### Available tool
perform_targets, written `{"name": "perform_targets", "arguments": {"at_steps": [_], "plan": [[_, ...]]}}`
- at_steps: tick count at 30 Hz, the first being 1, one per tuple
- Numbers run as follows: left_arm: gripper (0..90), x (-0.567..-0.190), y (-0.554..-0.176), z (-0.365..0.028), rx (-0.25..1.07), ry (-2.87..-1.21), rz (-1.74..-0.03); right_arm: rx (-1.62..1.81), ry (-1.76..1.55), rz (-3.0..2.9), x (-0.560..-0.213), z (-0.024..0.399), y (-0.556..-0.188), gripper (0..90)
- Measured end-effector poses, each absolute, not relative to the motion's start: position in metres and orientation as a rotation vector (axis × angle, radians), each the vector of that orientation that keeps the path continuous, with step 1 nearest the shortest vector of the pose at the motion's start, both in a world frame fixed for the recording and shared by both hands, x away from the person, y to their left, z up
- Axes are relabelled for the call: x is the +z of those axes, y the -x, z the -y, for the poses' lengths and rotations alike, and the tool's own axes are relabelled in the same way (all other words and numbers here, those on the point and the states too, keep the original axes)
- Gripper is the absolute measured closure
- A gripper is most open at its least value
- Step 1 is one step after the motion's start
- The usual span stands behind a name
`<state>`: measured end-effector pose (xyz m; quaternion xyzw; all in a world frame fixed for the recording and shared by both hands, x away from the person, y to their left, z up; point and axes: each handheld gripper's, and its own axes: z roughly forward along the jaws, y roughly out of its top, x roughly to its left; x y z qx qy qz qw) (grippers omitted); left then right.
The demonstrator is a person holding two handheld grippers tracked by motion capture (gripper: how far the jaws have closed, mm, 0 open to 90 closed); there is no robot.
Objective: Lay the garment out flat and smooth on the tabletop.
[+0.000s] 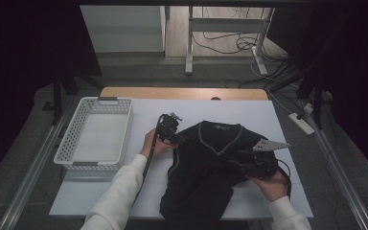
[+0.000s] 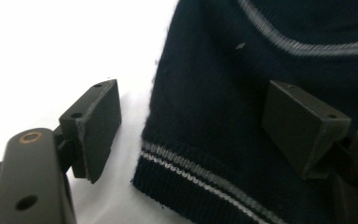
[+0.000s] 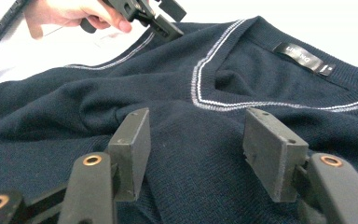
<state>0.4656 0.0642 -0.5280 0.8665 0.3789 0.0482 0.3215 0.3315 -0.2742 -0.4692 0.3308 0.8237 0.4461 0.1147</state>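
A dark navy V-neck sweater (image 1: 206, 163) with pale striped trim lies spread on the white table (image 1: 268, 115), its collar toward the far side and its lower part hanging over the near edge. The left claw (image 1: 176, 139) sits at the sweater's left shoulder edge; in the left gripper view its jaws stand released and wide apart, one over the bare table and one over the knit, straddling the striped trim of the edge without pressing on it. The right claw (image 1: 235, 160) rests low over the right half of the sweater, its jaws apart above the cloth with nothing pinched between them. A white slotted basket (image 1: 79, 129) stands on the left of the table, apart from the sweater.
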Motion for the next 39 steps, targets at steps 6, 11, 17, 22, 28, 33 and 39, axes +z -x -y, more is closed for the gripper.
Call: {"name": "perform_targets", "arguments": {"at_steps": [6,11,17,22,28,33,39], "plan": [[45.8,-0.525,-0.460,-0.063,0.172,-2.300,-0.993,1.312,-0.990,-2.416,-0.471,0.276,-0.333,41.6],[74.8,-0.518,-0.454,-0.056,0.116,-2.380,-0.908,1.310,-0.991,-2.416,-0.471,0.276,-0.333,41.6],[76.8,-0.498,-0.450,-0.066,0.204,-2.338,-0.937,1.324,-0.996,-2.408,-0.469,0.279,-0.332,41.6],[76.8,-0.470,-0.451,-0.086,0.261,-2.298,-0.972,1.330,-0.998,-2.416,-0.469,0.280,-0.333,40.9],[77.0,-0.448,-0.454,-0.107,0.309,-2.249,-0.992,1.320,-0.996,-2.422,-0.470,0.279,-0.333,40.5],[77.3,-0.447,-0.464,-0.130,0.327,-2.224,-1.066,1.314,-1.004,-2.415,-0.471,0.280,-0.333,40.3],[77.4,-0.443,-0.471,-0.152,0.348,-2.196,-1.119,1.302,-1.036,-2.402,-0.474,0.285,-0.337,39.8]]}}
